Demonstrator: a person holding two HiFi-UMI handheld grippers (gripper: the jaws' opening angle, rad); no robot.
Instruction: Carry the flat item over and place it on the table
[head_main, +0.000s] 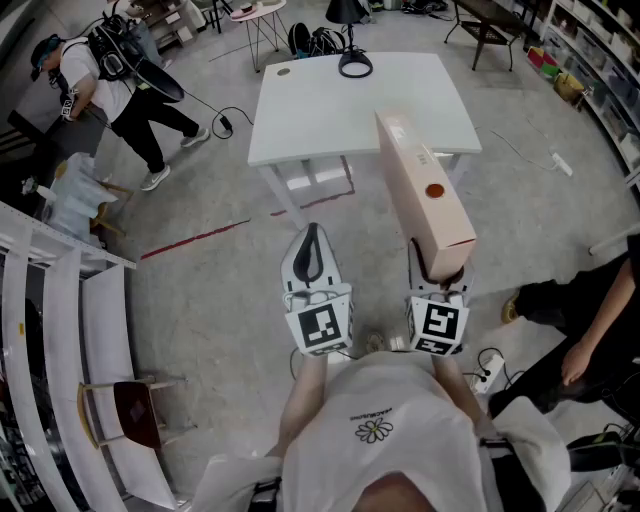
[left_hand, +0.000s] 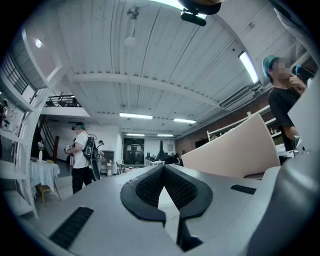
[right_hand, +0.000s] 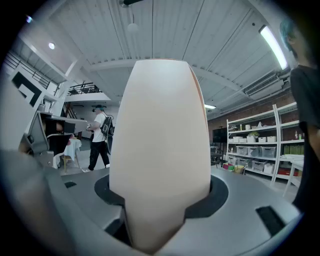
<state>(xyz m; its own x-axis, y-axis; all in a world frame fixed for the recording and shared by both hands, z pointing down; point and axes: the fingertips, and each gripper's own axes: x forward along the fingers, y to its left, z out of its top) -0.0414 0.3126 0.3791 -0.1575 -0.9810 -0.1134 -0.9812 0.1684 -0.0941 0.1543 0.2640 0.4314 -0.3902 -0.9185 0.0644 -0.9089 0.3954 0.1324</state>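
A long flat beige box (head_main: 422, 195) with an orange dot on its side stands on edge in my right gripper (head_main: 437, 275), whose jaws are shut on its near end. In the right gripper view the box (right_hand: 160, 145) fills the middle and rises between the jaws. The box's far end reaches over the near edge of the white table (head_main: 310, 105). My left gripper (head_main: 311, 252) hangs beside it to the left, shut with nothing in it; in the left gripper view its tips (left_hand: 163, 167) meet, and the box (left_hand: 235, 150) shows at the right.
A black lamp base (head_main: 355, 65) stands at the table's far edge. A person with a backpack (head_main: 110, 80) walks at the far left, and another person (head_main: 590, 320) crouches at the right. White shelving (head_main: 60, 340) and a chair (head_main: 135, 410) stand at the left. A power strip (head_main: 487, 368) lies on the floor.
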